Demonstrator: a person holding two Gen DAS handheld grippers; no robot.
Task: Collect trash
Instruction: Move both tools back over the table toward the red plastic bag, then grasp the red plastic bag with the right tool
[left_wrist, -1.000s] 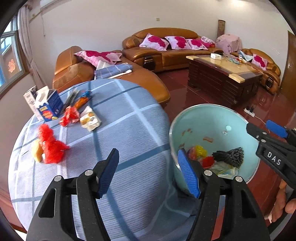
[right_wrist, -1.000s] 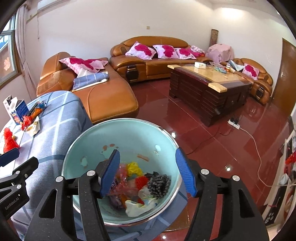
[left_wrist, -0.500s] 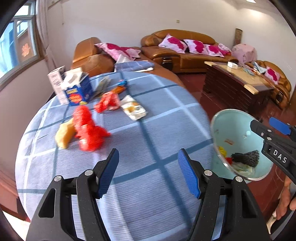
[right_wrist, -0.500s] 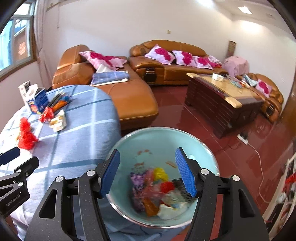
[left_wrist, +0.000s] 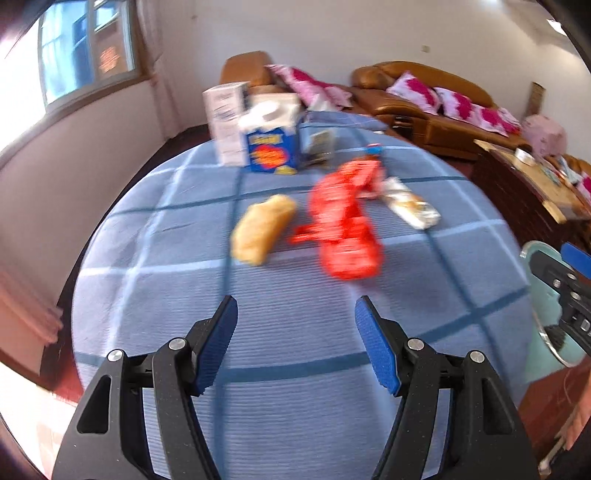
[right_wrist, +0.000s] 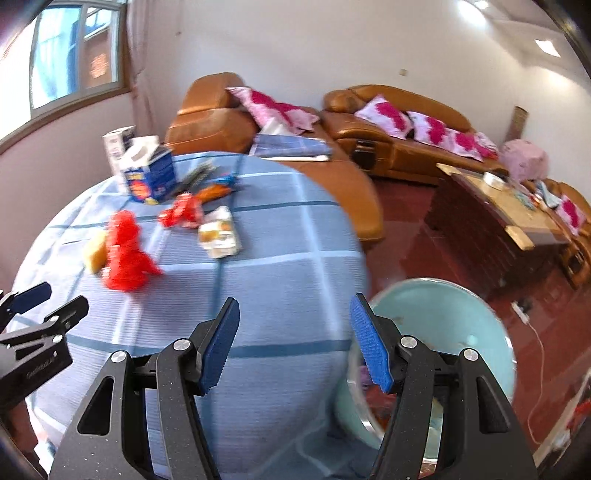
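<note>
Trash lies on a round table with a blue checked cloth (left_wrist: 295, 406). A crumpled red plastic bag (left_wrist: 347, 229) and a yellow lump (left_wrist: 262, 229) lie just ahead of my open, empty left gripper (left_wrist: 295, 343). A white wrapper (left_wrist: 410, 206) lies further right. The red bag (right_wrist: 125, 254), a smaller red wrapper (right_wrist: 181, 216) and the white wrapper (right_wrist: 219, 236) also show in the right wrist view. My right gripper (right_wrist: 293, 343) is open and empty over the table's right edge, beside the teal bin (right_wrist: 454, 325), which holds trash.
A blue tissue box (left_wrist: 271, 140) and a white carton (left_wrist: 225, 122) stand at the table's far side. Brown leather sofas (right_wrist: 391, 136) with pink cushions line the wall. A dark wooden coffee table (right_wrist: 495, 218) stands on the red floor at the right.
Both grippers have swung left from the teal bin toward the table. The red bag and yellow lump now lie close ahead of the left gripper. Both stay open.
</note>
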